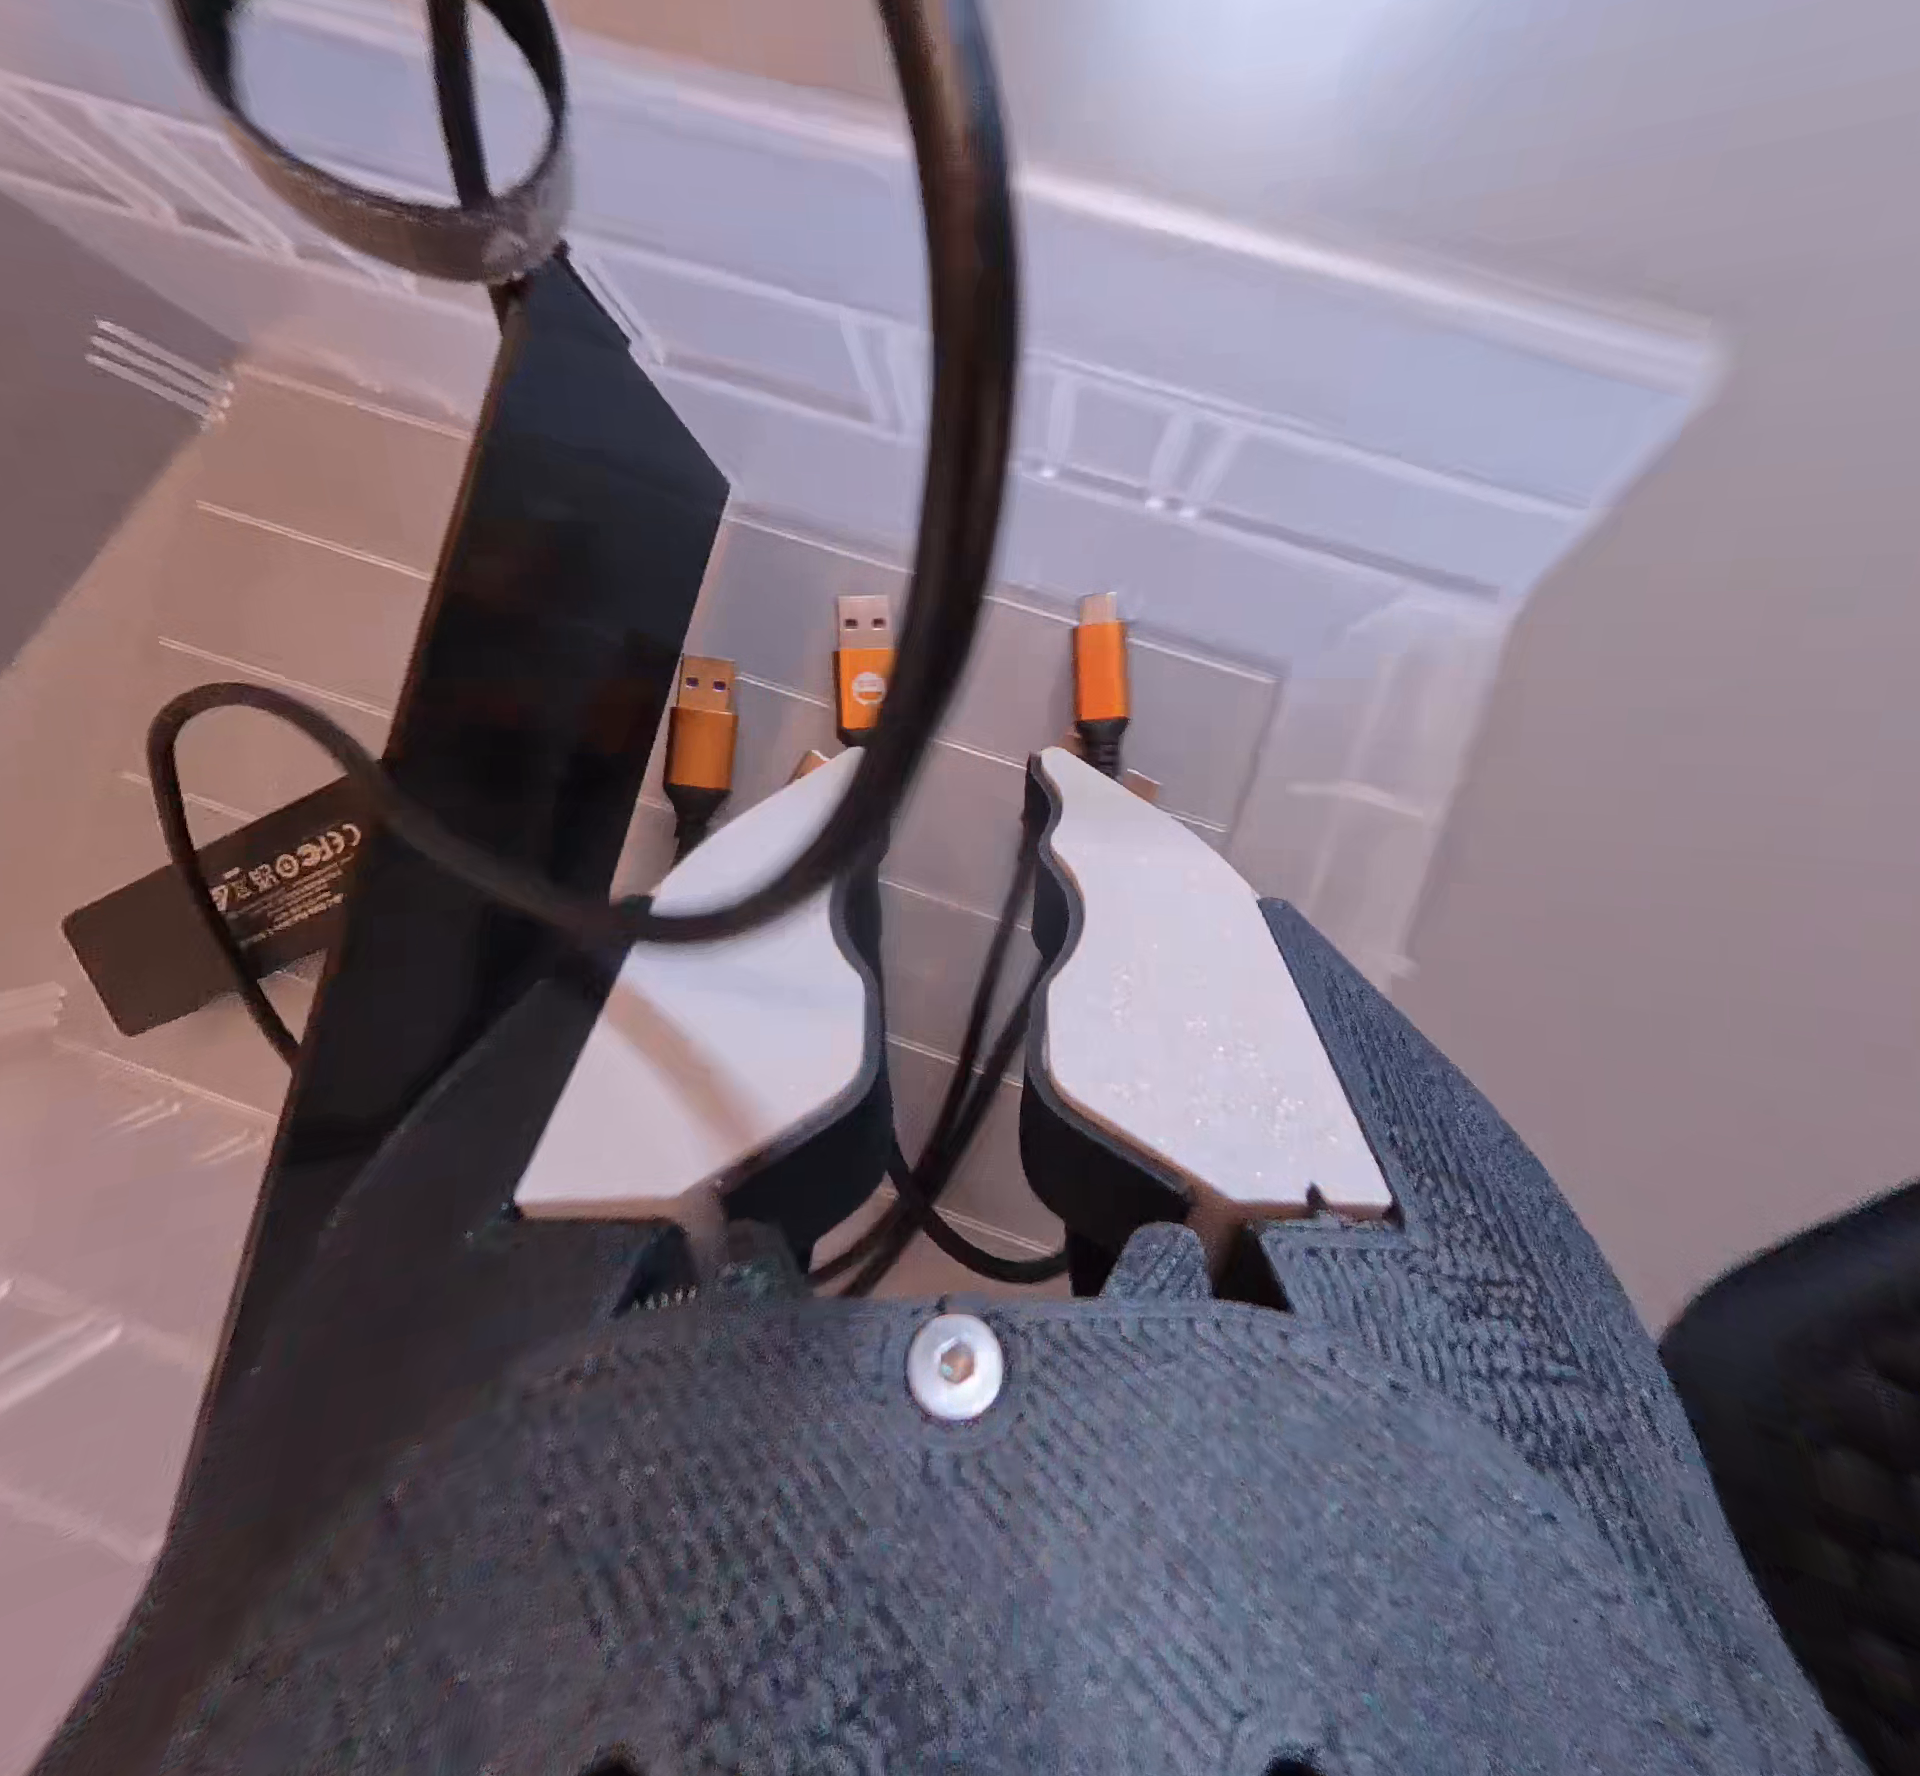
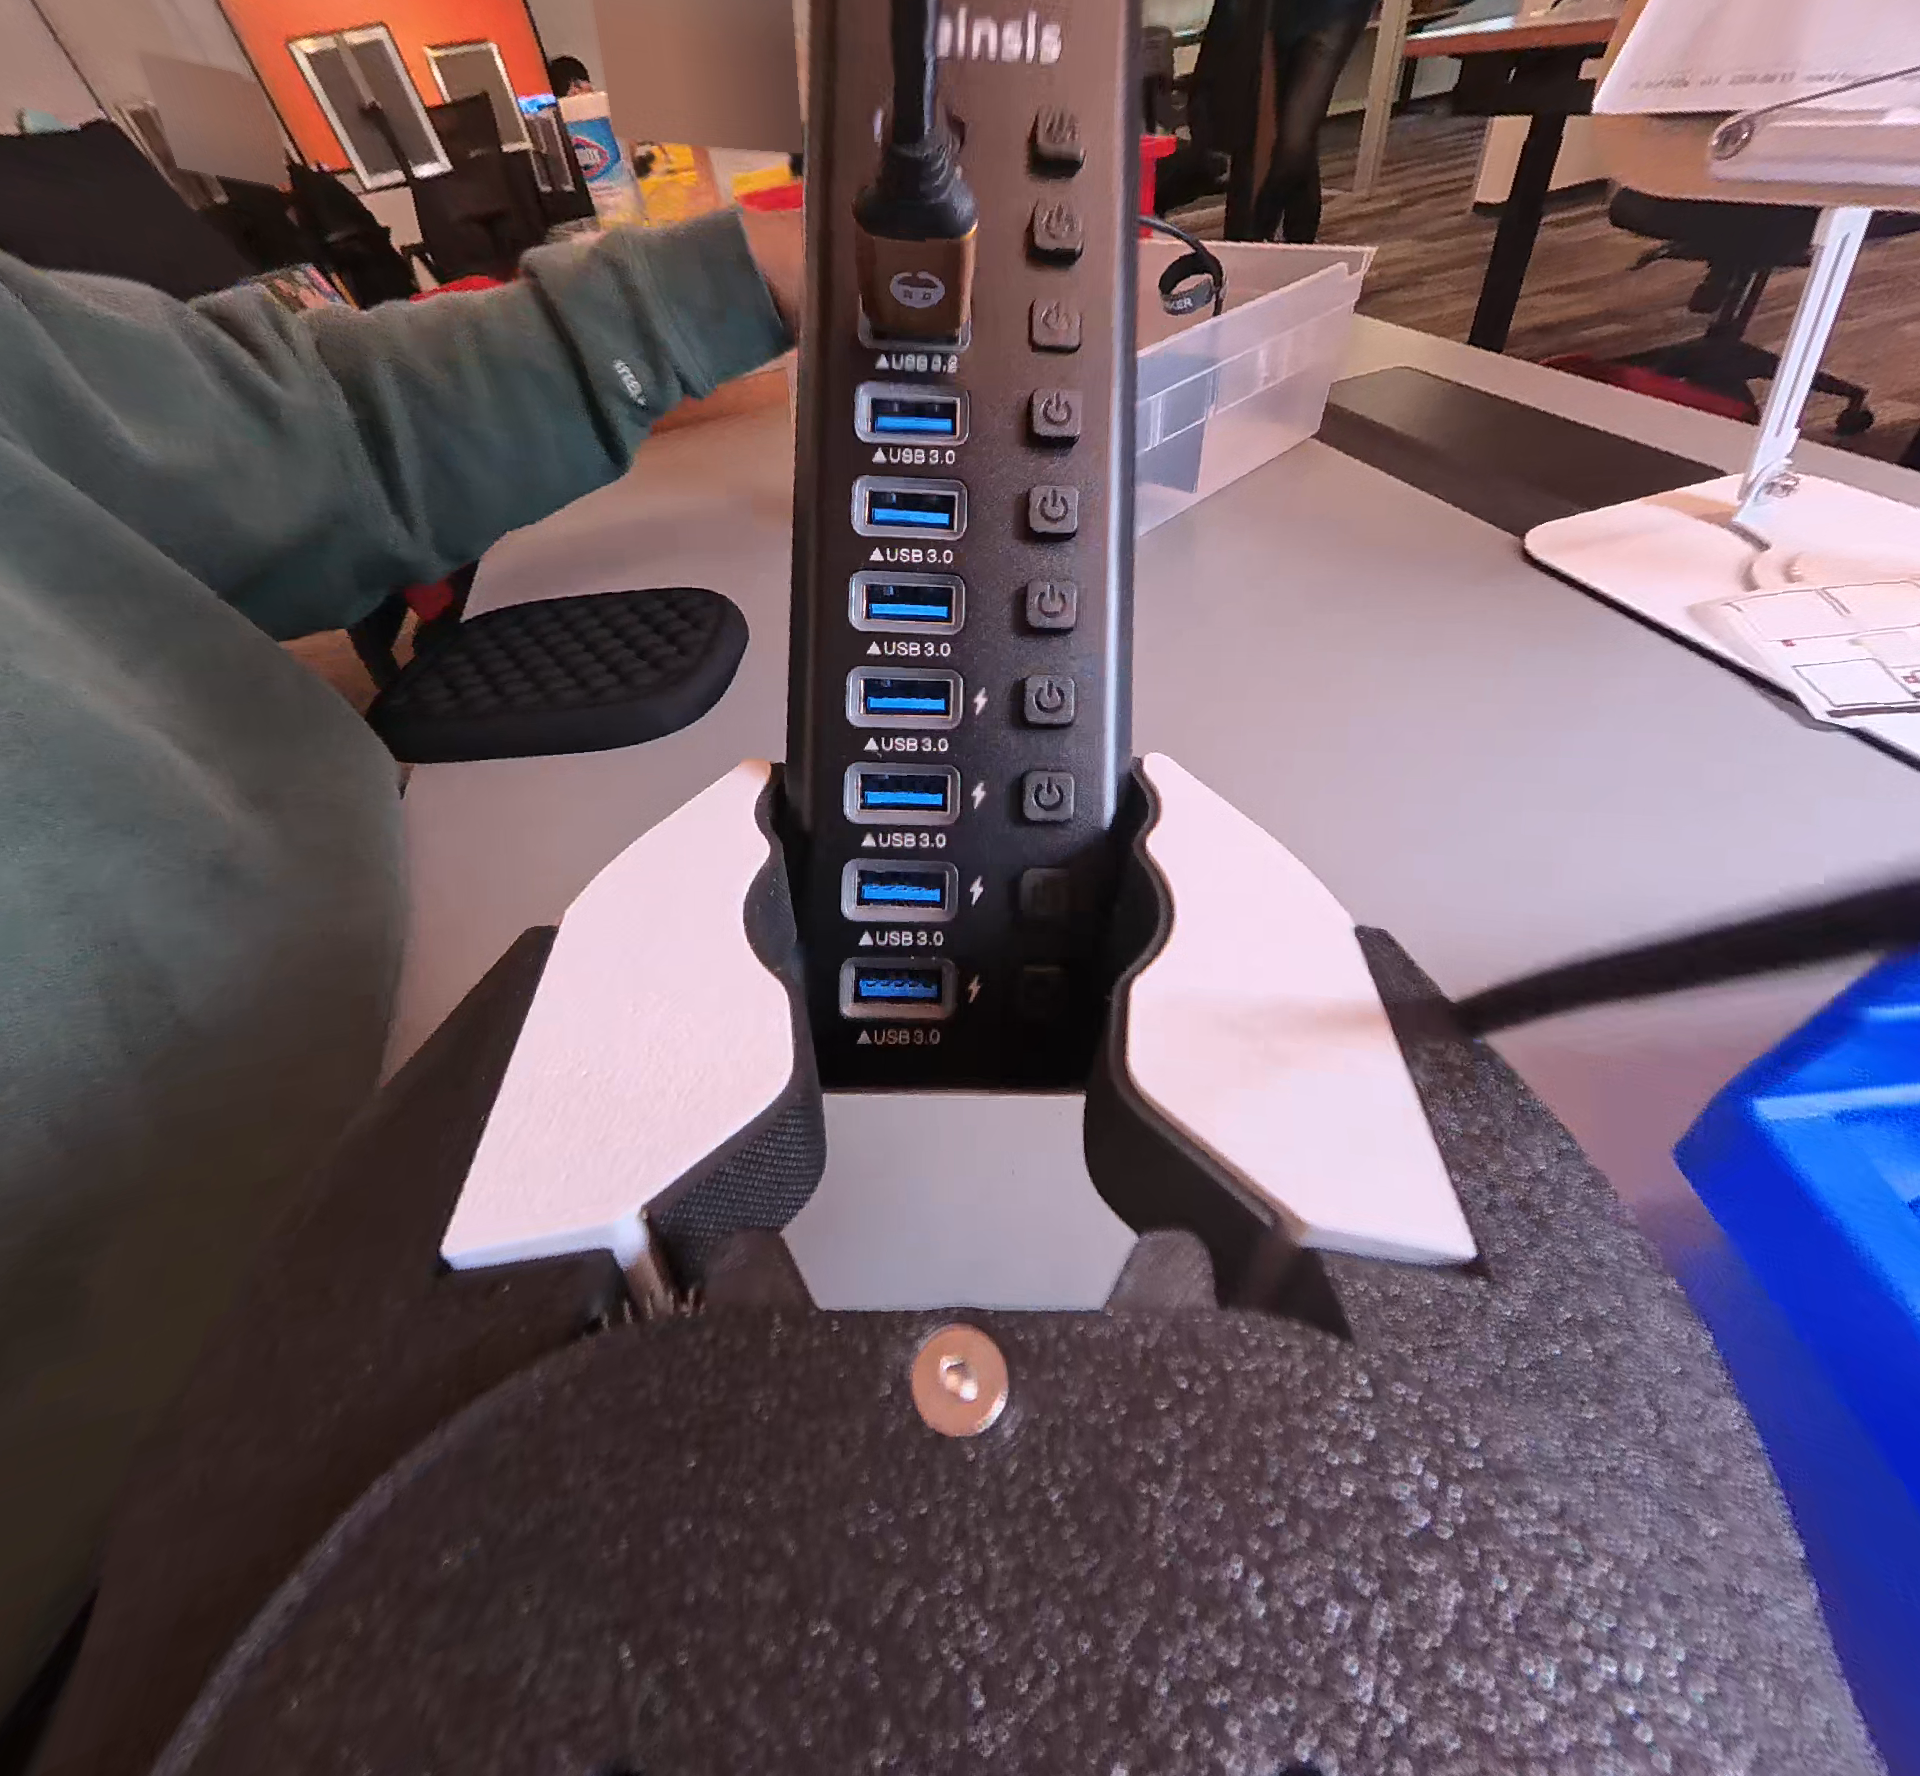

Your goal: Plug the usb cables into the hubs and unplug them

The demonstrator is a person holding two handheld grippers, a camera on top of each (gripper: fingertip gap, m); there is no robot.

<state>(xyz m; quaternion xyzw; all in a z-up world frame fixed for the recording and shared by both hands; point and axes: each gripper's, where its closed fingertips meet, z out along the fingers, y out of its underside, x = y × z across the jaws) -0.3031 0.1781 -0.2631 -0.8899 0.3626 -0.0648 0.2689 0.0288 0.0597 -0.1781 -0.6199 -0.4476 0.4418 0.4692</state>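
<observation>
bin point(image 1: 1351, 438): 3 orange usb plugs point(image 1: 1099, 677) inside

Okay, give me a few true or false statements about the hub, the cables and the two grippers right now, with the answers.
1. The right hand-held gripper grips the black USB hub by its sides. True.
2. Every port on the hub is empty. False: one orange-collared plug sits in a port near the far end.
3. The left hand-held gripper is clamped on a plug. False: its jaws are open, holding nothing.
4. Three orange connectors lie in a clear plastic bin. True.
</observation>
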